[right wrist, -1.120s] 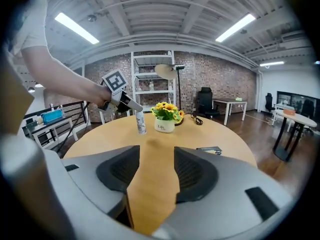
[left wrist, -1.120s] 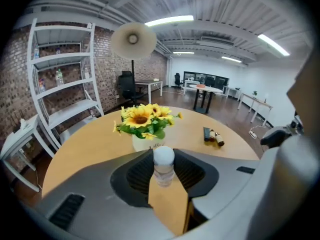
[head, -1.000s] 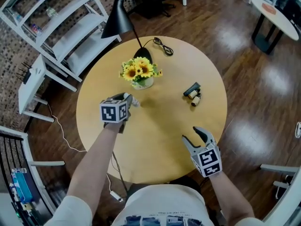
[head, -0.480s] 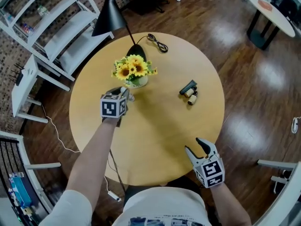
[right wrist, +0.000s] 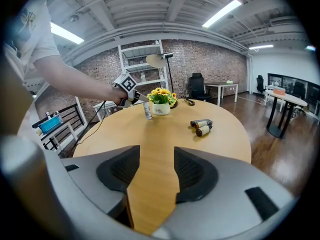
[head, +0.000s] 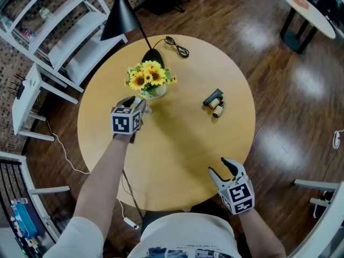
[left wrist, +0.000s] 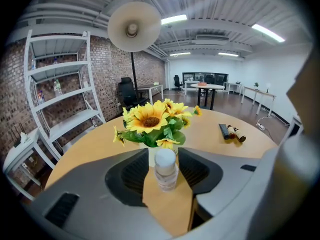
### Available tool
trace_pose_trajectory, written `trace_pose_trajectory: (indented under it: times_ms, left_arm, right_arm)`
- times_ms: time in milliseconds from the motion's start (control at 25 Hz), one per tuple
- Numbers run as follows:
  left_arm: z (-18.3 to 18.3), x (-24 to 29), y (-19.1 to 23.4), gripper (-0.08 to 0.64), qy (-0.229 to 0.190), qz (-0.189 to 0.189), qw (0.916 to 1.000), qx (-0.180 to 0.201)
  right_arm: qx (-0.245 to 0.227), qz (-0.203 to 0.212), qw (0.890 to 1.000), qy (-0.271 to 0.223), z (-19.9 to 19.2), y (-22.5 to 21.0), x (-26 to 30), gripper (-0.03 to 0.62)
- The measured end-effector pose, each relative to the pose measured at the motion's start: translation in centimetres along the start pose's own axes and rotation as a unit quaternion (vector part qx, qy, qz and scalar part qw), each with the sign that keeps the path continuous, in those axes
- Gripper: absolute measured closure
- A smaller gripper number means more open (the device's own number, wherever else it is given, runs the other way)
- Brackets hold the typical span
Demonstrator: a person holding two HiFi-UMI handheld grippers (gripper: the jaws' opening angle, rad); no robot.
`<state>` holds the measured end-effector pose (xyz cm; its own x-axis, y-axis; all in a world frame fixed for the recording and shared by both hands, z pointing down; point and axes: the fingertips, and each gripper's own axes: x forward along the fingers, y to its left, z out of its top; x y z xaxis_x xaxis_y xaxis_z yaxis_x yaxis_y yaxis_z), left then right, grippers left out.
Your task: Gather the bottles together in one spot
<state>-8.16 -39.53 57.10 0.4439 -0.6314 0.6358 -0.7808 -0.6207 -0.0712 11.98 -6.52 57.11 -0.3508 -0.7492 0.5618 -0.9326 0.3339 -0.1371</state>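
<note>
A small clear bottle [left wrist: 165, 170] with a white cap stands upright on the round wooden table [head: 177, 144], just in front of the sunflower vase [head: 152, 84]. My left gripper [head: 138, 105] reaches around it. Its jaws are opening, and a gap shows on each side of the bottle. Three more bottles [head: 214, 102], one black and two brown, lie side by side to the right of the table's centre. My right gripper [head: 221, 169] hovers open and empty over the table's front edge. The right gripper view shows the clear bottle [right wrist: 148, 111] next to the vase [right wrist: 161, 104].
A black floor lamp [head: 121, 18] leans over the table's far left, its base behind the vase. A coiled black cable [head: 177, 46] lies at the far edge. White shelves [head: 59, 31] stand beyond the table to the left.
My left gripper carried the clear bottle a little closer to the vase, and its jaws have now widened off it. My right gripper has drawn back slightly toward the front edge.
</note>
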Motion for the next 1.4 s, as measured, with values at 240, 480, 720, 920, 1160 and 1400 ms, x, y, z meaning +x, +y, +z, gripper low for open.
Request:
trace_pose_trajectory:
  times_ms: [240,480,720,920,1160,1400]
  left_arm:
    - [-0.2,-3.5,0.9,0.341,-0.013,0.039,0.9992,0.002]
    - [-2.5,-11.8,-1.3,0.339,-0.022,0.051,0.9969,-0.055]
    - [-6.8,-21.2,-6.8,0.339,-0.037,0.033,0.9878,-0.148]
    - [-12.1,-28.9,-11.2,0.339,-0.036,0.016,0.9824,-0.183]
    - [-18.7,-37.4,-15.9,0.339,-0.015,-0.008,0.9844,-0.175]
    - [-23.2,-42.2,-17.7,0.337,-0.023,-0.009,0.9815,-0.19]
  right_arm:
    - [-0.009,0.007,1.0,-0.007,0.4,0.0,0.0,0.351]
    - [-0.032,0.04,0.998,-0.021,1.6,1.3,0.0,0.351]
    - [-0.051,0.053,0.997,-0.036,3.3,4.1,-1.7,0.351]
    - [-0.08,0.042,0.995,-0.042,3.3,7.1,-4.9,0.351]
    - [-0.07,0.036,0.997,-0.022,0.7,12.6,-9.4,0.351]
    - [-0.082,0.028,0.996,-0.01,-2.0,17.3,-12.5,0.351]
